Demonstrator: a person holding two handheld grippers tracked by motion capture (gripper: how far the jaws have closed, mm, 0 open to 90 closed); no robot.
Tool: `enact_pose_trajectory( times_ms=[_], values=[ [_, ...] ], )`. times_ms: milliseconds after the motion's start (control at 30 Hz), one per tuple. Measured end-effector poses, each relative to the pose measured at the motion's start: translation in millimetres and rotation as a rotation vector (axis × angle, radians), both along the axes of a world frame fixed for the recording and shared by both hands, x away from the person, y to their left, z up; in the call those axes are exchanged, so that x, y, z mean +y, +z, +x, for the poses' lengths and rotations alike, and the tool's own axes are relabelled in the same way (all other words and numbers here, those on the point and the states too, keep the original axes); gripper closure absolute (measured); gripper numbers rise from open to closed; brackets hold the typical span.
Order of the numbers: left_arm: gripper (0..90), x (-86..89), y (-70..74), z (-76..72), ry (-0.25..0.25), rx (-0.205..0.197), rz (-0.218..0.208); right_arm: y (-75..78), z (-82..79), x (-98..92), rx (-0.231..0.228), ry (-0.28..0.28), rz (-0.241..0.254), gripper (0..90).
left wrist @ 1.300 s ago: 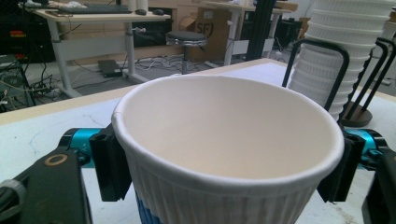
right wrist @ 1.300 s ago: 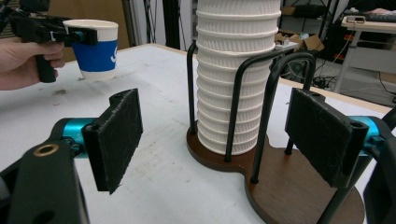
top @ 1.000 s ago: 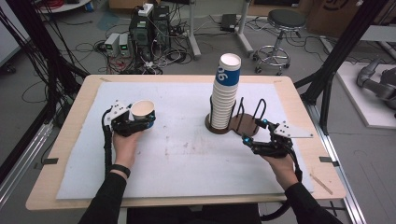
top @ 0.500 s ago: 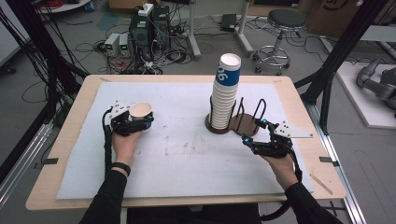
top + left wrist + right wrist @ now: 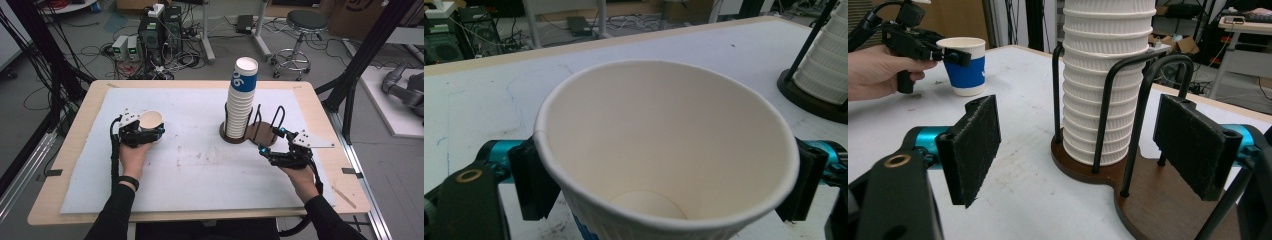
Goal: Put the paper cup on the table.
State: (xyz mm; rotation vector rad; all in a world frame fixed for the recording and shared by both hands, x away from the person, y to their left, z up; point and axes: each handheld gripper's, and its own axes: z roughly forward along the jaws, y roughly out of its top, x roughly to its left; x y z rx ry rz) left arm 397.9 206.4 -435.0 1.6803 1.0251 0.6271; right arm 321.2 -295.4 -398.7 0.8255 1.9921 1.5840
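A white paper cup (image 5: pixel 151 121) with a blue band stands upright on the left of the table, empty inside (image 5: pixel 664 150). My left gripper (image 5: pixel 150 131) has its two pads against the cup's sides below the rim; its jaws have just been opening with the cup still between them. In the right gripper view the cup (image 5: pixel 965 67) rests on the table surface. My right gripper (image 5: pixel 270 140) stands open with nothing between its pads, a short way in front of the tall stack of cups (image 5: pixel 1105 75).
The stack (image 5: pixel 241 100) sits in a brown wooden holder (image 5: pixel 262 135) with black wire loops; the holder's second slot is bare. A white sheet (image 5: pixel 200 165) covers the table. Cables, computers and a stool lie beyond the far edge.
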Motion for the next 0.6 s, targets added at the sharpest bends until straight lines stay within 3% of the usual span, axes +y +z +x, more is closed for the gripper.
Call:
enact_pose_trajectory(
  times_ms=[100, 367, 600],
  values=[
    [15.8, -1.5, 0.0, 0.0, 0.003, 0.005, 0.019, -0.2, 0.4, 0.0, -0.001, 0.001, -0.001, 19.5],
    [1.7, -4.0, 1.0, -2.9, 0.033, 0.048, 0.047, -0.6, 0.9, 0.7, 0.003, 0.010, 0.000, 19.5],
    [1.7, -2.1, 9.9, -13.9, 0.041, 0.061, 0.076, -0.5, 0.9, 0.5, 0.005, 0.013, 0.002, 19.5]
  ],
)
